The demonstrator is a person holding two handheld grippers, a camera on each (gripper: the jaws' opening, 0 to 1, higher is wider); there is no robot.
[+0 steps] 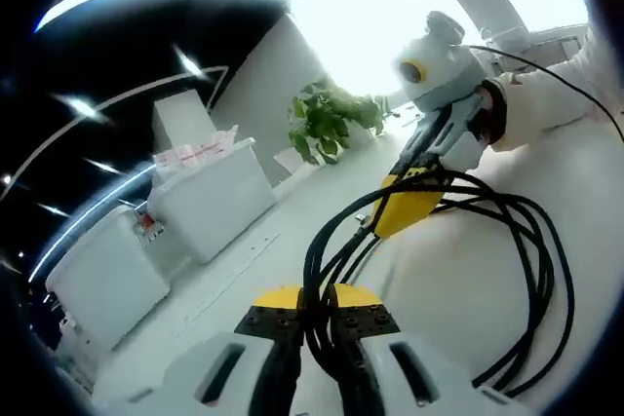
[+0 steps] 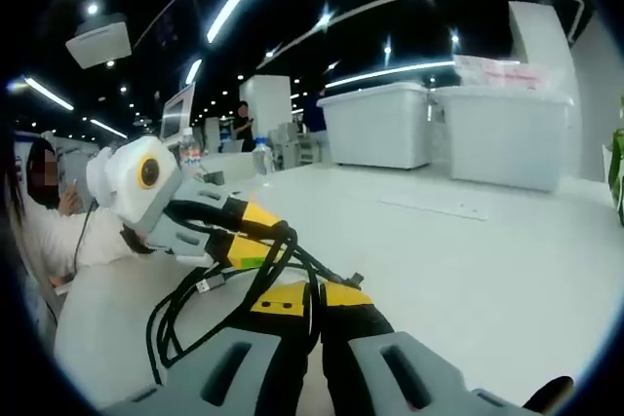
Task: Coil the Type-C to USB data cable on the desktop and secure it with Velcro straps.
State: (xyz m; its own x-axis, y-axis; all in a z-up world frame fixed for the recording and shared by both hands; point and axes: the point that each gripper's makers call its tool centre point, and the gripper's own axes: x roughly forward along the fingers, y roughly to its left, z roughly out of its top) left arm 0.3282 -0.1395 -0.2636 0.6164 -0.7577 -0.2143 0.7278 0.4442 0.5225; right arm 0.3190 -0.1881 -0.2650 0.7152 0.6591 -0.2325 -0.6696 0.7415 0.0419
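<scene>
Coiling step, cable held between both tongs. The left gripper [image 1: 317, 311] was closed on the gathered black strands of the data cable [image 1: 526, 270], whose loops ran out to the right of its jaws and lay on the white desktop [image 1: 439, 289]. The right gripper [image 1: 405, 204], seen beyond and above the left one's jaws, was pinching the same bundle at the far side of the coil. In the right gripper view, the right gripper [image 2: 317, 301] had its jaws shut on the strands, with the left gripper [image 2: 255, 236] just ahead of them and a loose connector [image 2: 203, 285] lying to their left. Judged stage: several loops were formed but not yet bound. No Velcro strap could be identified. The next move likely called for tidying the loops, then holding the bundle with one tong while the other fetched a strap.
</scene>
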